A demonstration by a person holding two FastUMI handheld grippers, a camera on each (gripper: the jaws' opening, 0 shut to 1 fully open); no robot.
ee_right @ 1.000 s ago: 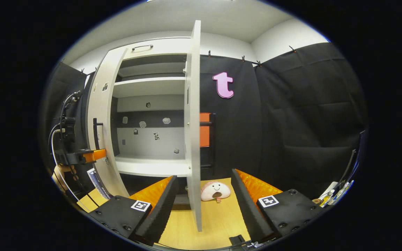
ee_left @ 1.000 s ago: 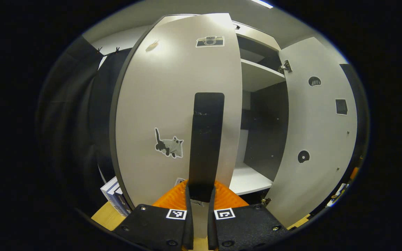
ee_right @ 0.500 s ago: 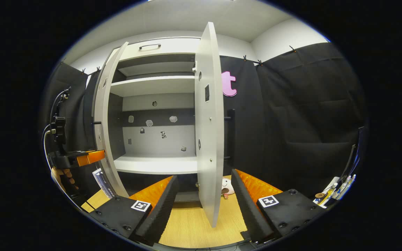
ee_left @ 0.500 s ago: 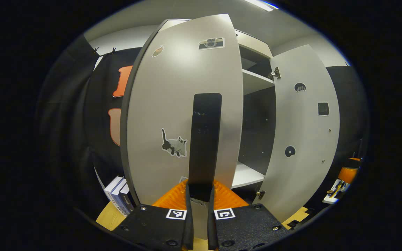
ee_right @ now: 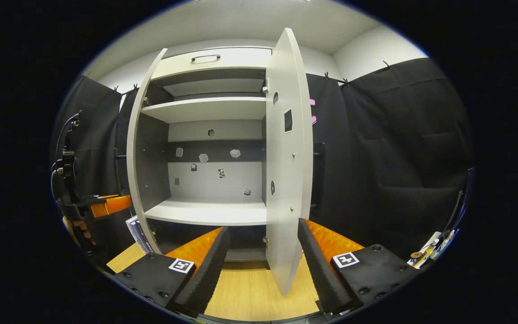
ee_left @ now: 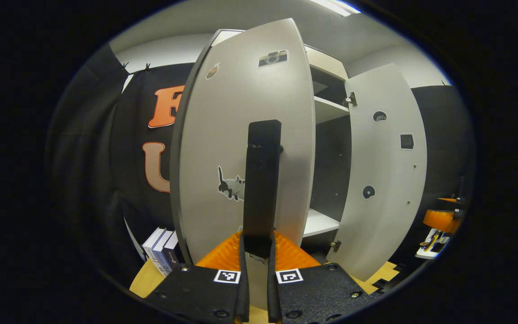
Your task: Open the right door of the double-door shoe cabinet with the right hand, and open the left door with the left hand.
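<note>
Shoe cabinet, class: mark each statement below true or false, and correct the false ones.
1. Both doors of the shoe cabinet are closed. False: the left door and the right door both stand open.
2. The left gripper is shut on the left door's handle. True.
3. The right gripper grips the right door. False: its fingers are spread open, with the door's edge between them, untouched.
4. Shoes fill the lower shelf. False: it is bare.
5. Books stand beside the cabinet at the left door's foot. True.
</note>
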